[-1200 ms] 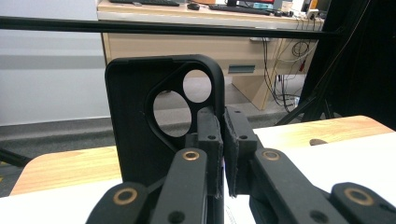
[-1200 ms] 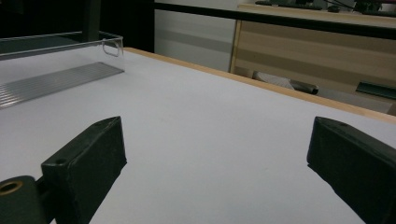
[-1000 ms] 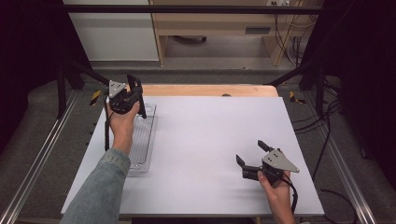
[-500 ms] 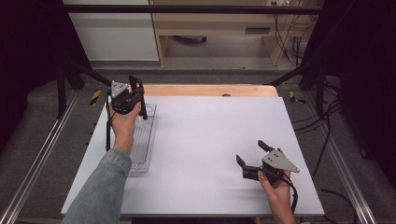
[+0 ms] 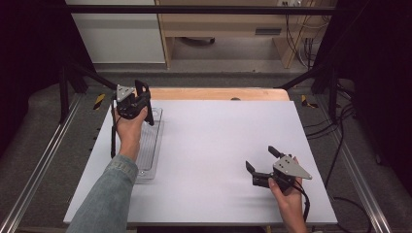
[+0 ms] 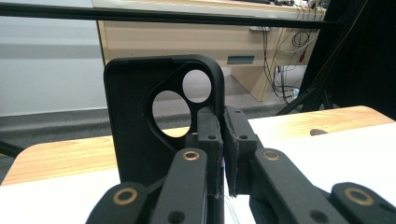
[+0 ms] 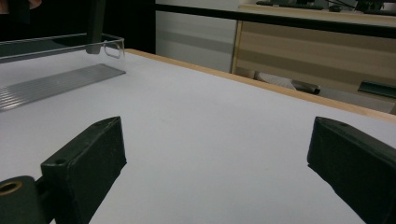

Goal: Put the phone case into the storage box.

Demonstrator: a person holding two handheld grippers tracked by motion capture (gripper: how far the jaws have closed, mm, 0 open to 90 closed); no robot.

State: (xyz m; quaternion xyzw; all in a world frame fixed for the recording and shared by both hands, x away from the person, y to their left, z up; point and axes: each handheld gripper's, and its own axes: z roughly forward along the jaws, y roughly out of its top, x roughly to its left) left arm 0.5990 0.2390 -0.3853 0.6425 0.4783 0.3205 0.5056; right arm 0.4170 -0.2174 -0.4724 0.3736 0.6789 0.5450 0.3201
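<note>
A black phone case (image 6: 140, 121) with a camera cut-out stands upright in my left gripper (image 6: 223, 140), whose jaws are shut on its right edge. From above, the left gripper (image 5: 132, 103) holds the phone case (image 5: 145, 104) over the far end of a clear plastic tray (image 5: 151, 148). My right gripper (image 5: 260, 158) rests low over the white table (image 5: 209, 136) at the near right. Its jaws are wide open with nothing between them. Along the right gripper (image 7: 215, 149), the tray (image 7: 60, 77) lies far off to the left.
The white table top ends in a wooden strip (image 5: 218, 93) at the far edge. Metal rails (image 5: 39, 170) run along both sides, and cables (image 5: 340, 145) trail on the floor to the right. A cabinet (image 5: 116, 34) and a wooden desk (image 5: 228, 24) stand beyond.
The left hand has shifted very slightly with the phone case still held. The right gripper has stayed in place, open.
</note>
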